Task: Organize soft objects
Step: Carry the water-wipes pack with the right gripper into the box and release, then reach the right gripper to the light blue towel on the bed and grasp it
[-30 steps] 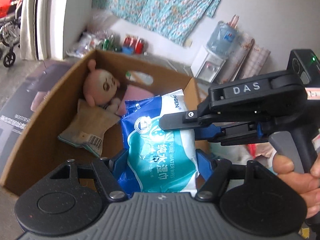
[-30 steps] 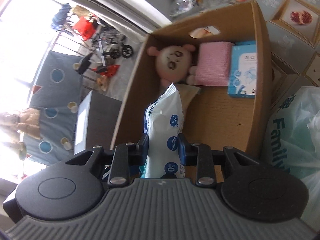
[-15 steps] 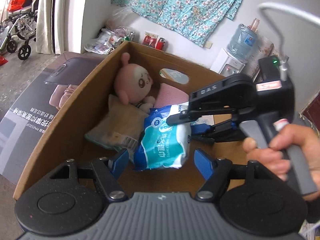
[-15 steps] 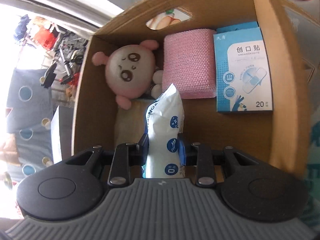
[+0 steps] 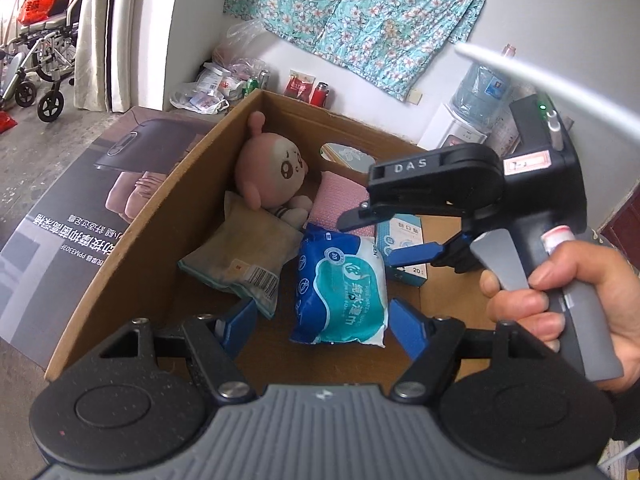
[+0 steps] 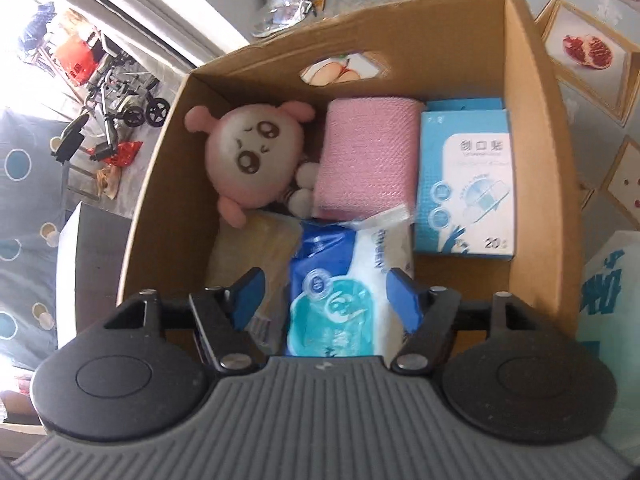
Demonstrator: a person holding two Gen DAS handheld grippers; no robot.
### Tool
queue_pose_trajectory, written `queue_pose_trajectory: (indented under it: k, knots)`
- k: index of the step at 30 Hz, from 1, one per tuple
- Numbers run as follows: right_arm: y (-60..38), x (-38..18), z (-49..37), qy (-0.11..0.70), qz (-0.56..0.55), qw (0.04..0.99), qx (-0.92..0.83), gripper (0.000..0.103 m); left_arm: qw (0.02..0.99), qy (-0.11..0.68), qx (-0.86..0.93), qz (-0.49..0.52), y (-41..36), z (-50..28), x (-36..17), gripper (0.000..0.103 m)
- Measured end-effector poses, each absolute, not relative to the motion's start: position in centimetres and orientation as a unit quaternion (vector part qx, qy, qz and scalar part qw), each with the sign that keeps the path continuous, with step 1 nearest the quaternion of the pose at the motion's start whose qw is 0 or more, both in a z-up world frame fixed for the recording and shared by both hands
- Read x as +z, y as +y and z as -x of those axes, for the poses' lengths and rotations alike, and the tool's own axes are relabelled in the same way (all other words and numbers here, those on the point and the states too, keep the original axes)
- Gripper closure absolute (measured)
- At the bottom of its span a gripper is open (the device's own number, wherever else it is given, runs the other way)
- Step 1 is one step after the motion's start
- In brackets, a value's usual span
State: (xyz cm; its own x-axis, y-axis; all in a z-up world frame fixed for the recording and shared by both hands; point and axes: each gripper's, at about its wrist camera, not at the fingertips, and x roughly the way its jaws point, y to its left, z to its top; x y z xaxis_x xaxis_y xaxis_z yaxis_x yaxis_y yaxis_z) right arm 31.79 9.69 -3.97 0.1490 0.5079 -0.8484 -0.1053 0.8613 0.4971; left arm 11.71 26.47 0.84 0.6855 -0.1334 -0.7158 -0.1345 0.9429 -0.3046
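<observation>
Inside the open brown cardboard box [image 6: 532,128], the blue-and-white soft pack of wet wipes [image 5: 342,288] now lies flat on the box floor, released moments ago by both hand-held grippers. The left hand-held gripper [image 5: 320,320] and right hand-held gripper [image 6: 326,294] hover above it, jaws apart and empty. The pack sits beside the pink plush doll [image 6: 250,160], tan pouch [image 5: 240,252], pink roll [image 6: 366,156] and blue plaster box [image 6: 466,180], so this placement looks finished.

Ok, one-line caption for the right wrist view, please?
Open right gripper above a cardboard box holding a wipes pack, pink plush toy, pink towel and blue plaster box.
</observation>
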Motion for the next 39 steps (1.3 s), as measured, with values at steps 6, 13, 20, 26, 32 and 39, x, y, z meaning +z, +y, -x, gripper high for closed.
queue_pose_trajectory:
  k: [6, 13, 20, 26, 32, 39]
  knots:
    - [8.6, -1.4, -30.3, 0.593, -0.2, 0.739, 0.25, 0.035, 0.904, 0.393, 0.002, 0.167, 25.7, -10.2, 1.8, 0.029]
    - [-0.2, 4.1, -24.6, 0.541, -0.228, 0.752, 0.299, 0.033, 0.917, 0.365, -0.064, 0.15, 21.1, -7.8, 4.2, 0.024]
    - [-14.4, 7.2, -20.1, 0.514, -0.214, 0.799, 0.228, 0.031, 0.915, 0.348, -0.18, 0.093, 11.0, -6.2, 5.3, 0.021]
    - [-26.4, 6.6, -17.2, 0.524, -0.225, 0.811, 0.128, 0.03, 0.898, 0.351, -0.262, 0.044, 1.1, -6.6, 3.6, 0.021]
    - [-33.9, 2.6, -15.8, 0.55, -0.249, 0.795, 0.061, 0.03, 0.881, 0.351, -0.316, -0.023, -7.8, -7.7, 0.9, 0.022]
    - [-36.9, -2.1, -17.5, 0.578, -0.278, 0.767, 0.033, 0.035, 0.853, 0.384, -0.347, -0.072, -14.3, -11.1, -3.4, 0.03]
